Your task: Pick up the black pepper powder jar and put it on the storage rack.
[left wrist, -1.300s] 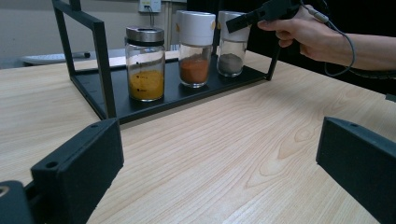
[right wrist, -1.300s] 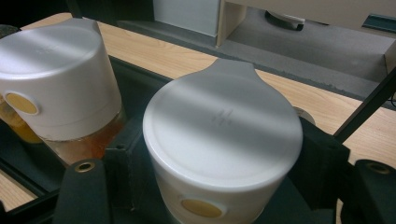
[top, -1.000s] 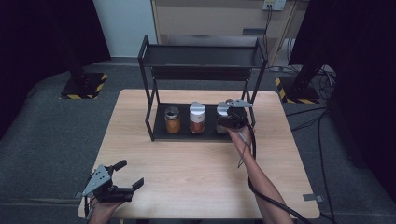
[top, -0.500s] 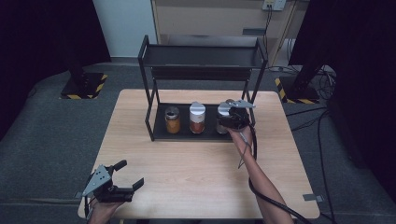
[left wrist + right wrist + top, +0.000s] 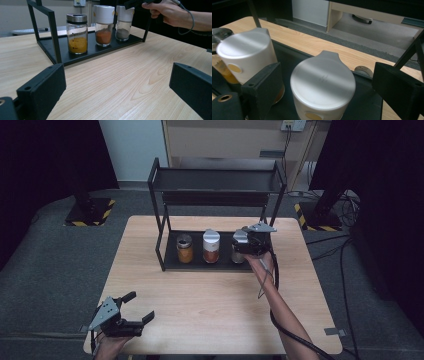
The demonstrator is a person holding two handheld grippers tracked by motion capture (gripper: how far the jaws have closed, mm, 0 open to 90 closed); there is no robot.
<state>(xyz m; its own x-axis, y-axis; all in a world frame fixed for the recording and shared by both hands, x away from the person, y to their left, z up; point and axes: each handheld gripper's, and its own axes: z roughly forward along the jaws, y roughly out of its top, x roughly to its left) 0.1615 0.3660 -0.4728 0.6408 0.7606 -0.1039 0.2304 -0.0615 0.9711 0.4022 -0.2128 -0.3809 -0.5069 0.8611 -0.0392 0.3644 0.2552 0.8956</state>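
Observation:
Three spice jars stand on the bottom shelf of a black rack. One has a metal lid and yellow powder, one a white cap and orange-red powder, and one a white cap and grey powder. My right gripper is at the grey-powder jar. Its jaws have just been opening and now stand wide on either side of the cap, clear of it. My left gripper rests open at the table's near left corner, holding nothing.
The rack's upper shelf hangs over the jars, and its posts frame the bottom shelf. Bare wooden table lies between the rack and the near edge. The right forearm and its cable cross the table's right side.
In the high view the right gripper has stayed at the rightmost jar with hardly any shift. The left gripper has not moved.

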